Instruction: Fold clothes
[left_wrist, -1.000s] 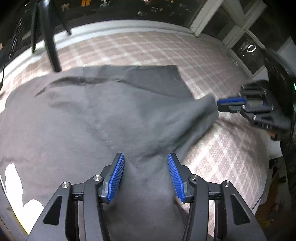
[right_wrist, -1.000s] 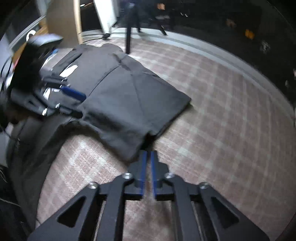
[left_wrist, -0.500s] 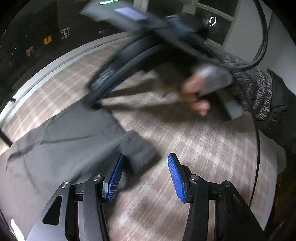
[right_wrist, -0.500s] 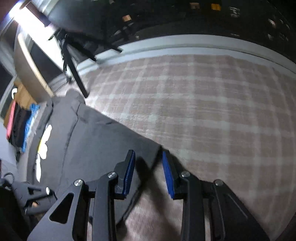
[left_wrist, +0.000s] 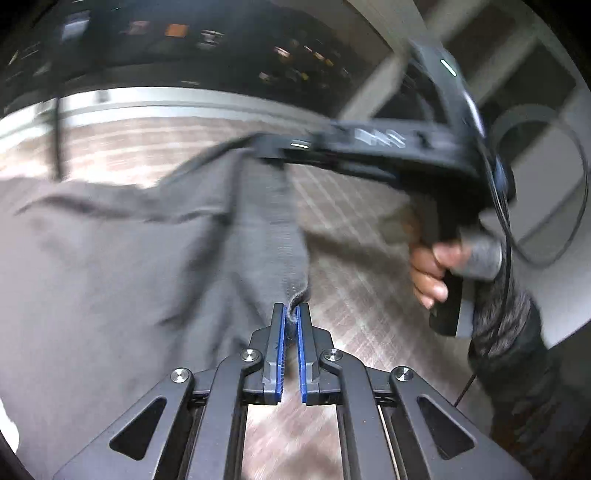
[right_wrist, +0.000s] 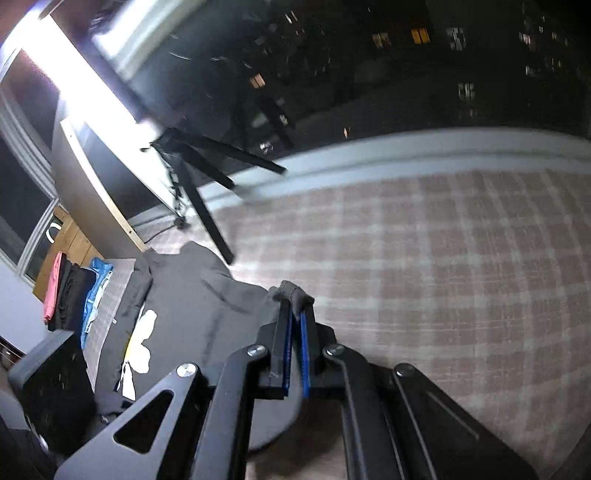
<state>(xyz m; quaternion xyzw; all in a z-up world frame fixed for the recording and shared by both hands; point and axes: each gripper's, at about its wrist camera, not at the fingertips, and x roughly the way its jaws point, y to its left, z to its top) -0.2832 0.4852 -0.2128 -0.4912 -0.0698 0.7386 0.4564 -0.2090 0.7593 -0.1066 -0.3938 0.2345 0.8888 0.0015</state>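
- The left gripper (left_wrist: 290, 314) is clenched on a corner of the grey garment (left_wrist: 122, 266); a fold of hem sits between the blue pads (left_wrist: 280, 347).
- The right gripper (right_wrist: 294, 317) is likewise clamped on a bunched edge of the same garment (right_wrist: 192, 310), fabric poking up between its fingers.
- In the left wrist view the right gripper (left_wrist: 266, 147) is stretched across the top of the frame, blurred, with a strip of cloth hanging taut between it and the left one.
- A hand (left_wrist: 432, 269) in a knit sleeve (left_wrist: 495, 317) grips that tool's handle.
- The garment lies spread on a pink checked cover (right_wrist: 424, 258), its pinched corners lifted off the surface; a white print (right_wrist: 142, 339) shows on the cloth.
- A black tripod (right_wrist: 199, 184) stands at the far edge of the cover, before a dark window (right_wrist: 406, 55).
- Pink, black and blue clothes (right_wrist: 74, 291) sit stacked at far left in the right wrist view.
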